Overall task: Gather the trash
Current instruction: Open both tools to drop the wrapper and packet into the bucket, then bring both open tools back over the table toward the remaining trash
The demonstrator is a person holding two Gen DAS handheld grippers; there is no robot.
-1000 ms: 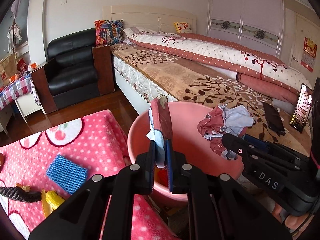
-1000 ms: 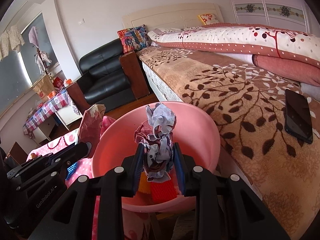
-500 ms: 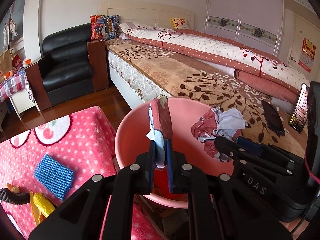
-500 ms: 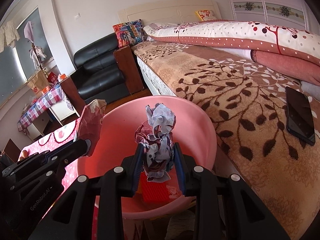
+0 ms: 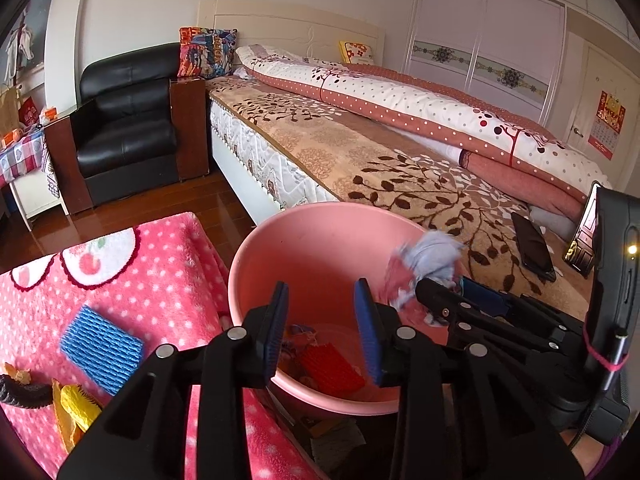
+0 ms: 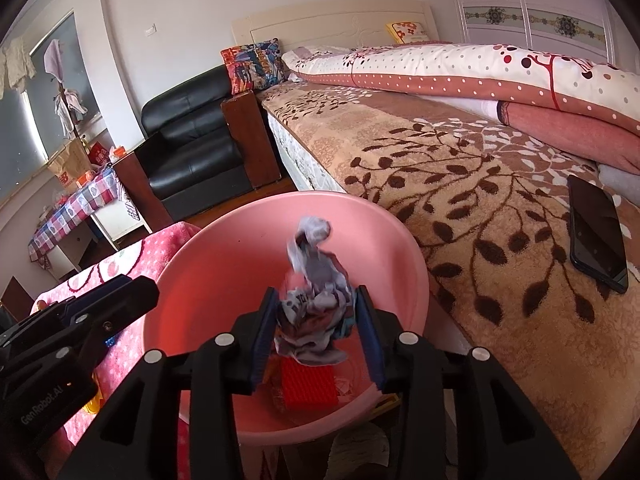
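A: What were your two grippers doing over the pink basin (image 5: 248,264)?

B: Your left gripper (image 5: 322,330) hung above the basin's near rim with its jaws apart and opening, and nothing sat between the blue pads (image 5: 370,336). Through the gap you could see the basin floor, where a red ridged block (image 5: 332,368) lay among small scraps.

A: And the right one?

B: Your right gripper (image 6: 316,334) was over the same basin, its jaws opening too. The crumpled grey and pink wad of paper (image 6: 314,300) stood between its pads and looked blurred. Whether the pads pressed on it you could not tell from that view. In the left wrist view the wad (image 5: 424,264) showed as a smear at the tip of the right gripper, above the basin's far side.

A: What lay outside the basin?

B: On the pink polka-dot cloth (image 5: 168,280) to your left, a blue ridged block (image 5: 100,350) lay flat, a yellow wrapper (image 5: 74,408) just below it. A black phone (image 6: 598,232) rested on the leaf-patterned bedspread (image 6: 460,184) to your right, well apart from the basin
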